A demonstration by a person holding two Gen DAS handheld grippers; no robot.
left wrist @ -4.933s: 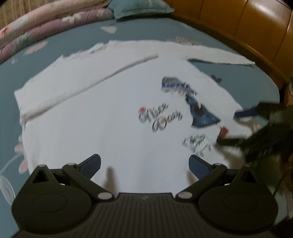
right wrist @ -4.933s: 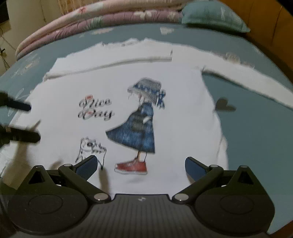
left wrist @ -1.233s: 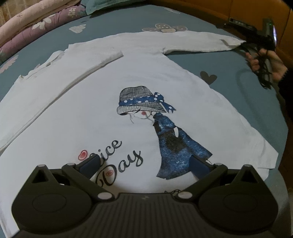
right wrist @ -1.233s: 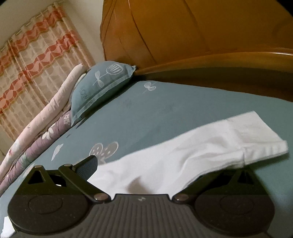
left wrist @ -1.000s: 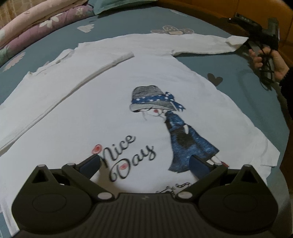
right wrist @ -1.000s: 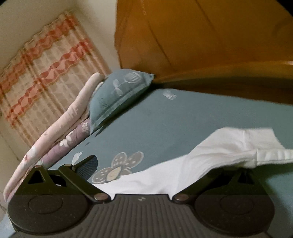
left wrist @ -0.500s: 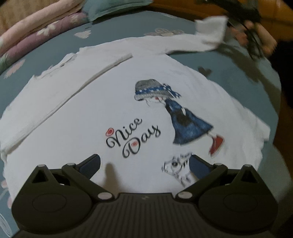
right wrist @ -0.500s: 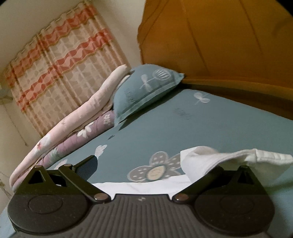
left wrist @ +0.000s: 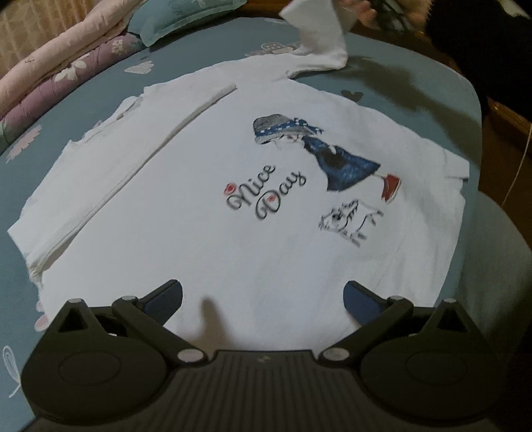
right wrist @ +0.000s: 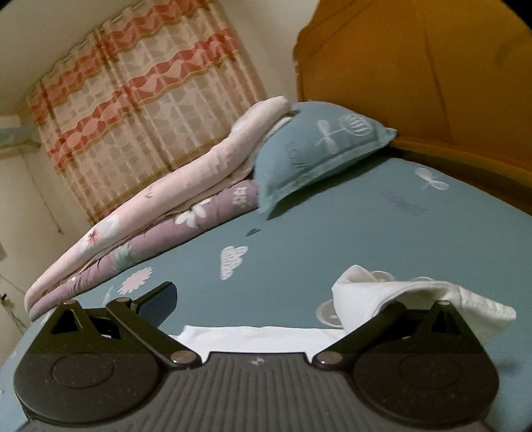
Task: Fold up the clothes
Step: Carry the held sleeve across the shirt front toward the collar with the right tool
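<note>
A white long-sleeved shirt (left wrist: 232, 232) printed with a girl and "Nice Day" lies flat on the teal bed sheet (left wrist: 415, 79). One sleeve (left wrist: 149, 139) is folded across its body. The other sleeve (left wrist: 319, 36) is raised off the bed at the far right, beside a person's hand (left wrist: 359, 10). My left gripper (left wrist: 262, 295) hovers open over the shirt's hem, holding nothing. In the right wrist view my right gripper (right wrist: 262, 299) has its jaws spread, and the lifted sleeve (right wrist: 382, 299) drapes over its right finger, hiding the tip. A strip of shirt (right wrist: 249, 335) lies below.
A teal pillow (right wrist: 319, 149) and folded pink and purple quilts (right wrist: 166, 206) lie at the far side of the bed. An orange wooden headboard (right wrist: 432, 66) rises behind, and a curtain (right wrist: 149, 83) hangs at the far left. The bed's edge (left wrist: 498, 249) drops off on the right.
The right gripper has lifted the sleeve end off the bed and swung it inward toward the shirt. The left gripper has drawn back, so more of the hem shows.
</note>
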